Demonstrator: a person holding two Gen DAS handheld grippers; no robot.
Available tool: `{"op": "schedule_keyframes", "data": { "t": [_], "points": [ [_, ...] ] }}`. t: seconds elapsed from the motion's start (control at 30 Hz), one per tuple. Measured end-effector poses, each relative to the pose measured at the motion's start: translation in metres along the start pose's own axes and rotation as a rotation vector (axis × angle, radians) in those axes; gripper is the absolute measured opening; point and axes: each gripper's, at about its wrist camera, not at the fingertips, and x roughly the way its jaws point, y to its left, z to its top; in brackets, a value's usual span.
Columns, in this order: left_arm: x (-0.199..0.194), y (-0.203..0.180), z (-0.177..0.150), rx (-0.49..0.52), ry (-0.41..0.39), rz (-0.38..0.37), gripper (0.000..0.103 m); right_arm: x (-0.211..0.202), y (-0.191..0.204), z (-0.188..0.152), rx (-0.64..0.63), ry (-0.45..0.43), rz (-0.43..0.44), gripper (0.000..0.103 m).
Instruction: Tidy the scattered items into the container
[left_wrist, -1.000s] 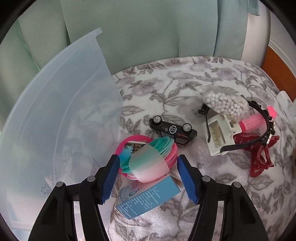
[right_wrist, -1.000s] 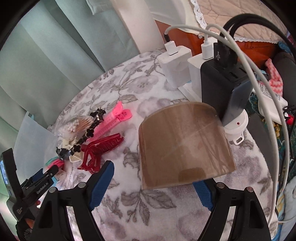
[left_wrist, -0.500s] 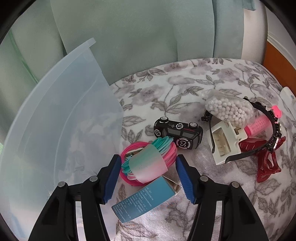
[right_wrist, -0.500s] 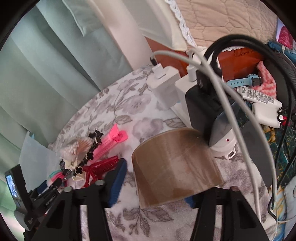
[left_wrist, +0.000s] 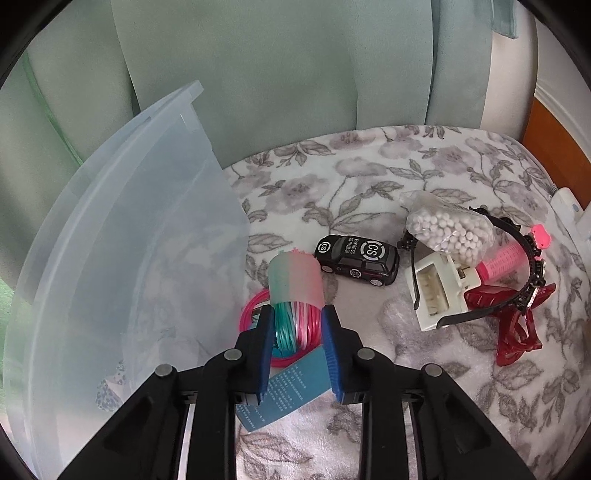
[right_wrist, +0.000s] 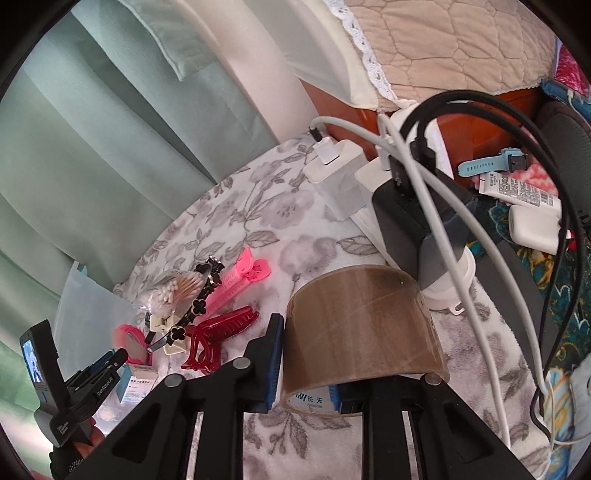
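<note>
My left gripper is shut on a bundle of pink and teal hair ties with a pink-green band, lifted off the floral cloth beside the clear plastic container on the left. A blue box lies under the fingers. My right gripper is shut on a brown roll of packing tape. On the cloth lie a black toy car, a bag of cotton swabs, a white clip piece, a black headband, a pink hair clip and a red claw clip.
White chargers, a black power adapter and tangled cables crowd the right side. Green curtains hang behind. The left gripper shows in the right wrist view at lower left. A blue watch lies far right.
The left gripper closed on the hair tie bundle and raised it. The right gripper closed on the tape roll. The toy car now stands on its wheels.
</note>
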Motion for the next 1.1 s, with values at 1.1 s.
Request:
{"op": "schedule_keyframes", "data": {
  "t": [1.1],
  "points": [
    [0.020,0.015,0.014,-0.170,0.040,0.210,0.007,0.006,-0.008,0.001,0.021,0.026,0.047,0.019]
  ]
}}
